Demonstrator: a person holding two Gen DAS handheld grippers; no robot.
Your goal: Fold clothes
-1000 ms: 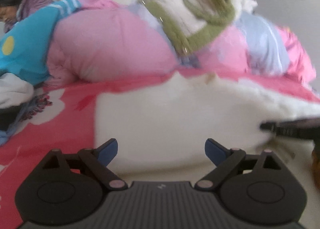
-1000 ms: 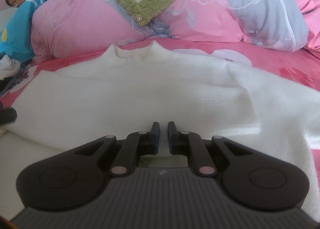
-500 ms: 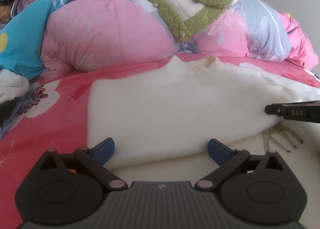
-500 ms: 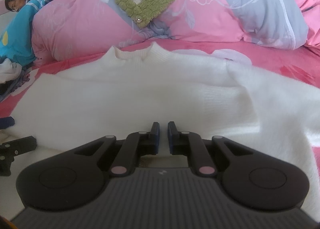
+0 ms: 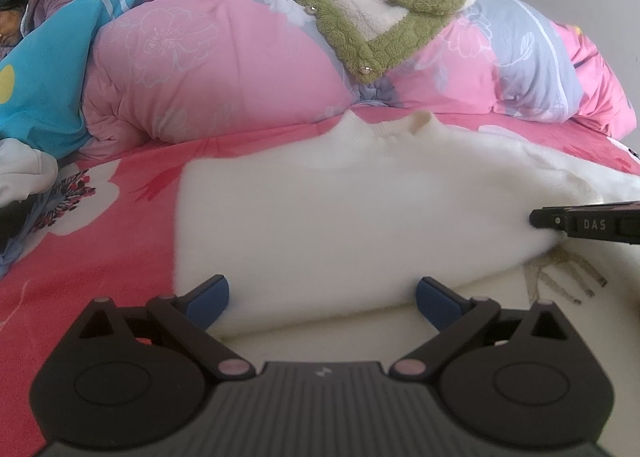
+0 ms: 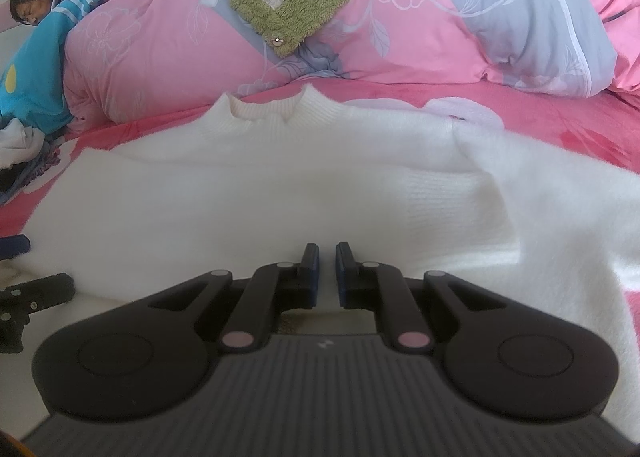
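Note:
A white knit sweater [image 5: 360,209] lies flat on the pink floral bedspread [image 5: 100,257], collar away from me, with its left side folded in to a straight edge. My left gripper [image 5: 322,299] stands open wide at the near hem, its blue pads [image 5: 208,297] apart from the fabric. In the right wrist view the same sweater [image 6: 280,193] fills the middle. My right gripper [image 6: 327,257] is shut, with its tips at the hem. Whether it pinches knit does not show. Its fingers [image 5: 580,223] reach in from the right of the left wrist view.
A heaped pink and grey quilt [image 5: 224,69] blocks the far side, with a green-trimmed fleece garment [image 5: 384,21] on top. A person [image 6: 36,7] lies at the back left under a turquoise cover [image 5: 36,97]. Loose clothes [image 5: 20,177] sit at the left. Cream cloth [image 5: 520,317] lies nearest me.
The left wrist view was blurred and has steadied. The left jaws have widened slightly, and that gripper sits lower in the right wrist view. The right gripper and sweater have not moved.

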